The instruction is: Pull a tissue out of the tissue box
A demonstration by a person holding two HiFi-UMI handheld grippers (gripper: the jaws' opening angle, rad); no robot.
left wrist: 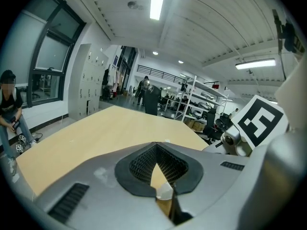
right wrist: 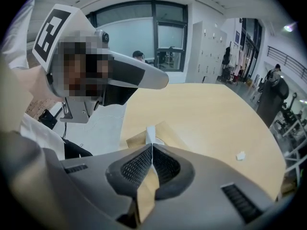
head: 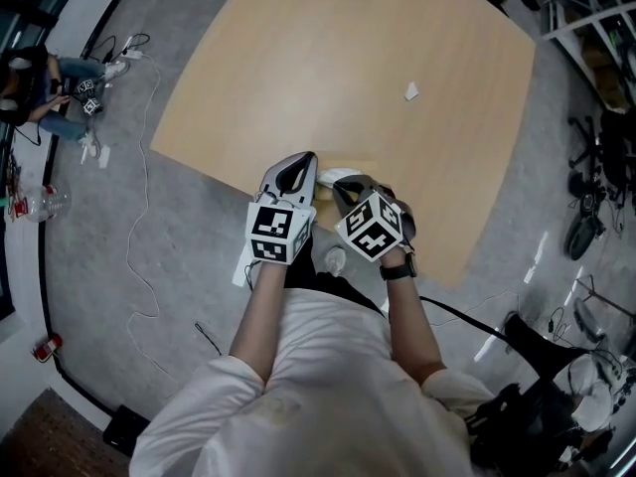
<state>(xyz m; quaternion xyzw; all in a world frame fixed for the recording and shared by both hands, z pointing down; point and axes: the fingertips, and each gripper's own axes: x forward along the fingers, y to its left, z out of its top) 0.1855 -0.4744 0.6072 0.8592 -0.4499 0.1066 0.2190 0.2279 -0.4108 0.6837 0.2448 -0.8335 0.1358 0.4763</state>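
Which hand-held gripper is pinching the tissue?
The right hand-held gripper: tissue pokes from its shut jaws; the left hand-held gripper pinches nothing.

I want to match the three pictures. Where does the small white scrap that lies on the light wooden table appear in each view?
Head view: the small white scrap lies at the upper right, alone on the light wooden table.
Left gripper view: uncertain. A tiny pale speck near the picture's middle may be it, but it is too small to tell.
Right gripper view: low at the right, on the tabletop.
Shared landmark: the same table, visible in all three views.
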